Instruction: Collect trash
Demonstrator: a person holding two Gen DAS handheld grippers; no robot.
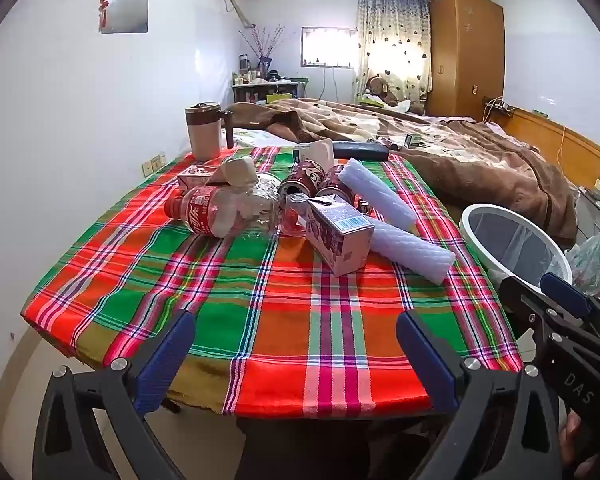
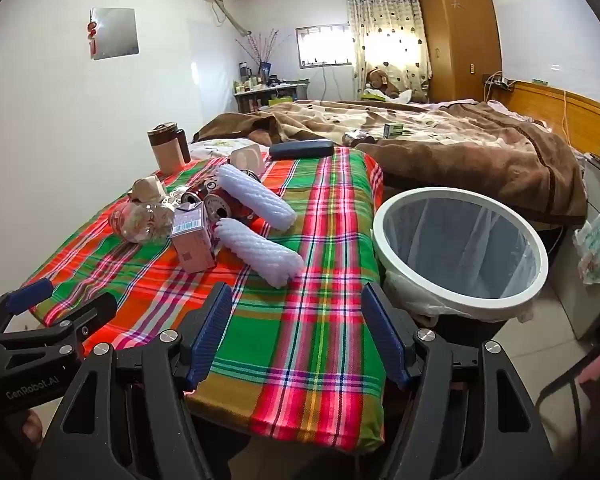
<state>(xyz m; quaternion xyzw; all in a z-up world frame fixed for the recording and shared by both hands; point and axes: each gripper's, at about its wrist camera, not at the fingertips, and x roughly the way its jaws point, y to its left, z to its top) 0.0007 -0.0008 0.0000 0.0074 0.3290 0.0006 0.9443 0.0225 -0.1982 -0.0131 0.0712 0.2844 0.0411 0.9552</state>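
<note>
A pile of trash lies mid-table on the plaid cloth (image 1: 228,292): a crushed cola bottle (image 1: 220,212), a pink milk carton (image 1: 340,236), red cans (image 1: 304,180), two white foam sleeves (image 1: 380,196) and crumpled paper (image 1: 240,170). In the right wrist view I see the same carton (image 2: 192,236) and foam sleeves (image 2: 260,248). A white-rimmed bin (image 2: 460,244) with a clear liner stands right of the table. My left gripper (image 1: 296,348) hovers open over the near table edge, empty. My right gripper (image 2: 296,328) is open and empty too, near the table's front right part.
A beige mug with a brown lid (image 1: 206,132) and a dark case (image 1: 360,151) stand at the table's far edge. A bed with a brown blanket (image 1: 480,156) lies behind. A plastic bag (image 2: 598,244) hangs right of the bin. White wall on the left.
</note>
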